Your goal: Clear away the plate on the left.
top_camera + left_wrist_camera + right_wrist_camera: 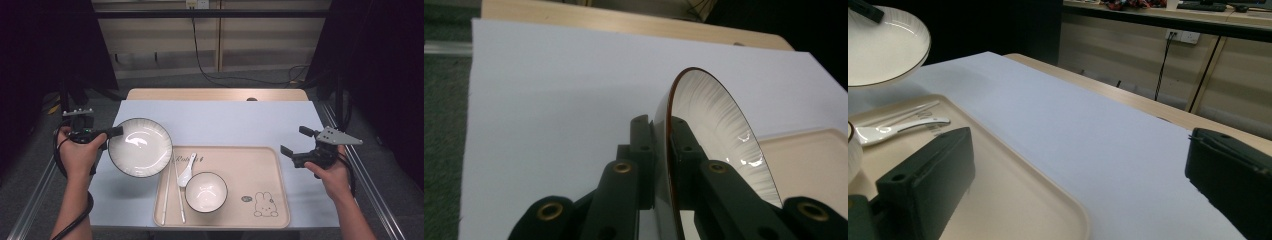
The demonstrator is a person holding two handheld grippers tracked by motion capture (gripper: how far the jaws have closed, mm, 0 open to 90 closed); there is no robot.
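A white plate (140, 147) with a dark rim hangs above the table's left side, partly over the tray's corner. My left gripper (116, 132) is shut on its left rim; in the left gripper view the two black jaws clamp the plate (719, 125) edge-on. The plate (883, 47) also floats at the upper left of the right gripper view. My right gripper (296, 142) hovers beyond the tray's right edge, jaws wide apart with nothing between them. On the beige tray (260, 165) sit a white bowl (206, 192), a white spoon (185, 170) and chopsticks (166, 192).
A pale blue mat (225, 122) covers the wooden table (215, 94). Cables run over the floor behind the table. Metal rails line both table sides. The tray (1013, 185) has a rabbit drawing (265, 205) at its front right.
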